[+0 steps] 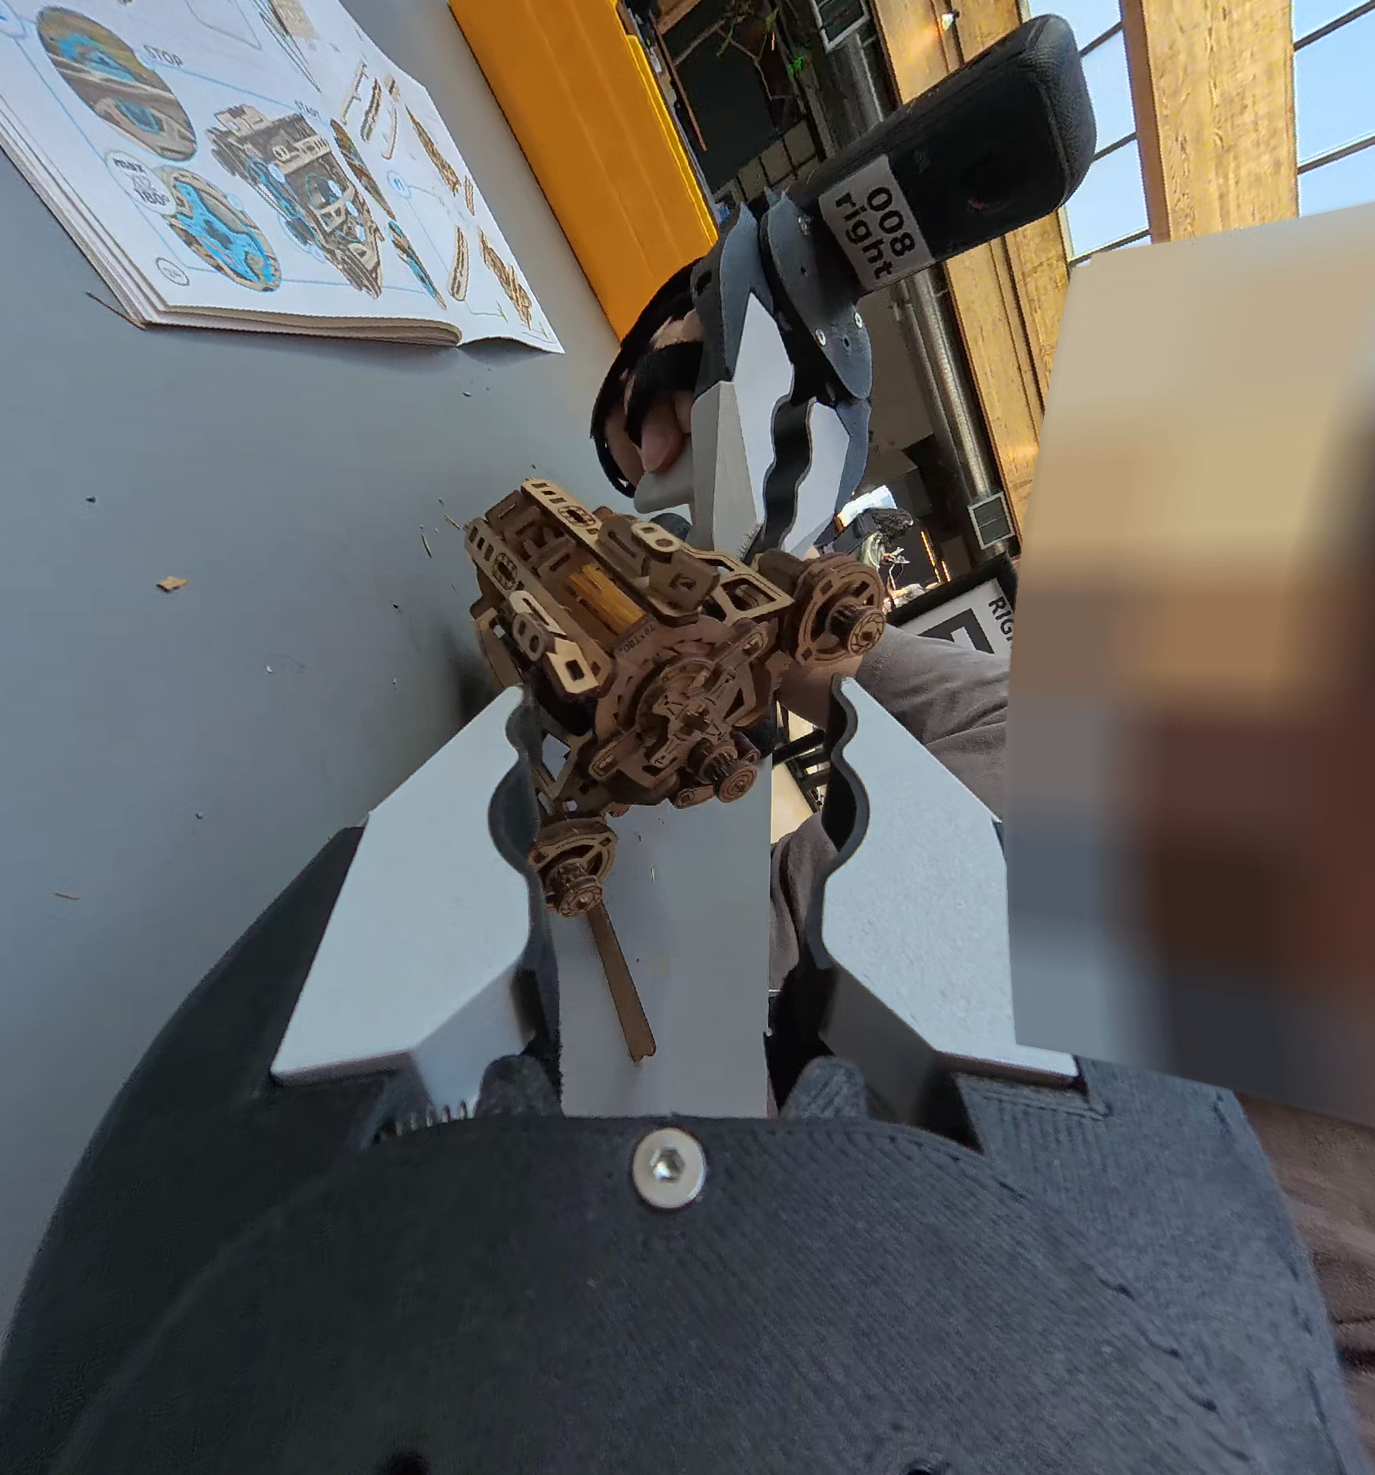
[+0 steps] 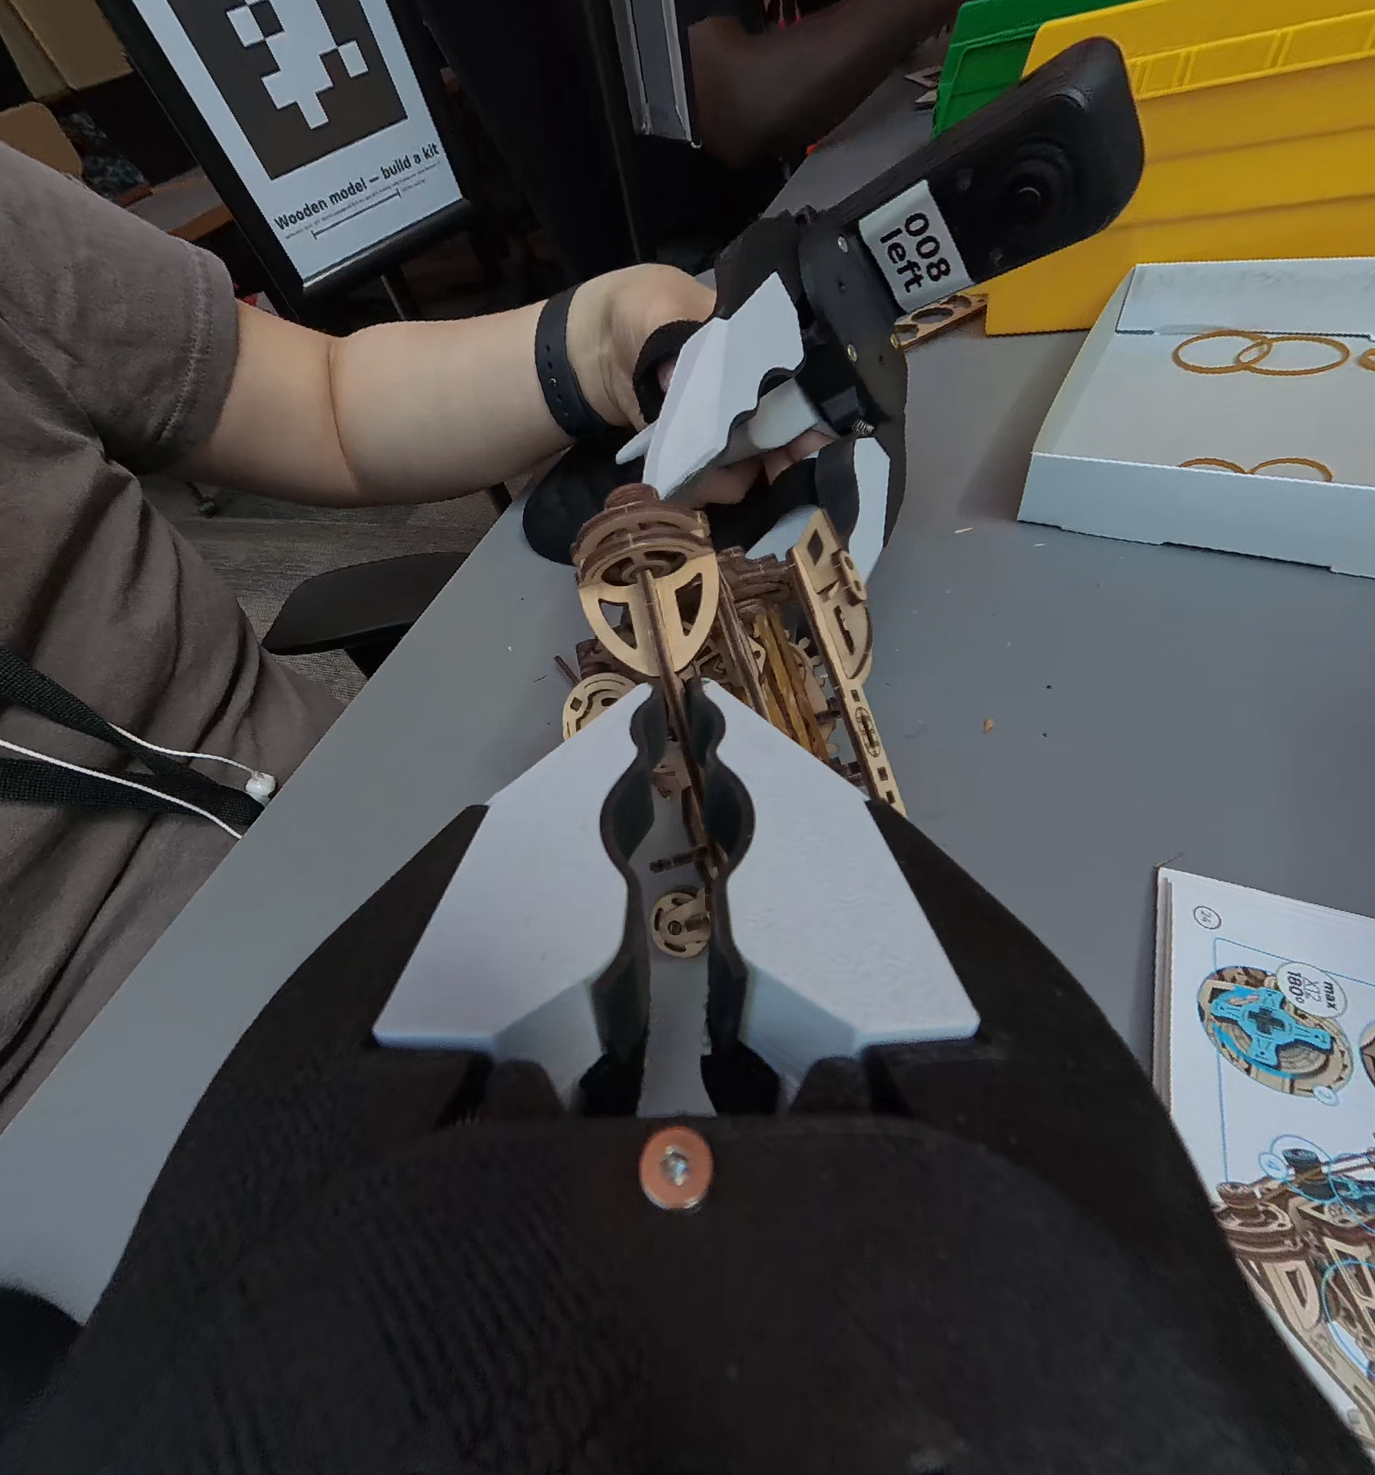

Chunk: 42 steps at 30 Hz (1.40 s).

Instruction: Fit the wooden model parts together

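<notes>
A brown wooden model (image 1: 652, 638) with gears and small wheels is held up over the grey table (image 1: 189, 638). My left gripper (image 1: 676, 694) is open around its lower end. The left pad (image 1: 513, 718) is against the model. The right pad (image 1: 844, 718) stands clear of it. A wheel on a flat stick (image 1: 580, 878) hangs between the fingers. My right gripper (image 2: 672, 698) is shut on a thin wooden strip (image 2: 656, 630) of the model (image 2: 788, 638), below a round disc (image 2: 644, 591). It also shows in the left wrist view (image 1: 748, 543), closed behind the model. The left gripper (image 2: 668, 471) shows at the model's far end.
An open instruction booklet (image 1: 269, 160) lies on the table, also at the lower right in the right wrist view (image 2: 1291, 1077). A white tray (image 2: 1147, 495) with rubber bands and a yellow bin (image 2: 1227, 160) stand behind. A person's arm (image 2: 389, 399) and a marker sign (image 2: 309, 120) are at the left. The grippers' ends are close to 4 cm from one another.
</notes>
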{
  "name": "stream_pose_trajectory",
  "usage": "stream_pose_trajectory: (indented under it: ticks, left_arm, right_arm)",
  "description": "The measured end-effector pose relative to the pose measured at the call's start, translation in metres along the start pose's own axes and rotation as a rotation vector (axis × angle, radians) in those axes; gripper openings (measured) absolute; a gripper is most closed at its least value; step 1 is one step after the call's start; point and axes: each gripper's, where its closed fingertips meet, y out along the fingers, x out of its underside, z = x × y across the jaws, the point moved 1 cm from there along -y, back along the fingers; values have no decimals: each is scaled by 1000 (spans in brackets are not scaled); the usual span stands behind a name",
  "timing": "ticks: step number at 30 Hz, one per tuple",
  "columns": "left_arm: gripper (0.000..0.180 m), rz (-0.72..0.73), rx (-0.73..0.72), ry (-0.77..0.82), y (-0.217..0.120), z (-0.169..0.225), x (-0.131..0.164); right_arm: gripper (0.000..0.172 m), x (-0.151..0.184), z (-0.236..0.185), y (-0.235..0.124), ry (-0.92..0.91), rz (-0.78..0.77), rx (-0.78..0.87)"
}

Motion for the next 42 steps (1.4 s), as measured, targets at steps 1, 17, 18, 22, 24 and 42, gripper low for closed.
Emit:
stream_pose_trajectory:
  ticks: [1,17,18,22,24,42]
  left_arm:
    - [68,15,-8,13,-5,2,-2]
    - [55,312,-589,672,-13,41,12]
    - [53,310,-577,640,-7,39,13]
    - [50,296,-703,663,2,26,12]
    - [48,298,-758,734,4,26,11]
    - [22,297,-713,835,6,23,11]
  right_arm:
    - [2,-1,1,0,4,7,8]
    - [2,-6,7,14,71,13,44]
    - [2,-6,8,14,68,13,50]
    - [3,-6,6,14,44,16,55]
    - [3,-6,5,14,31,15,59]
    - [19,-10,6,18,-68,64,77]
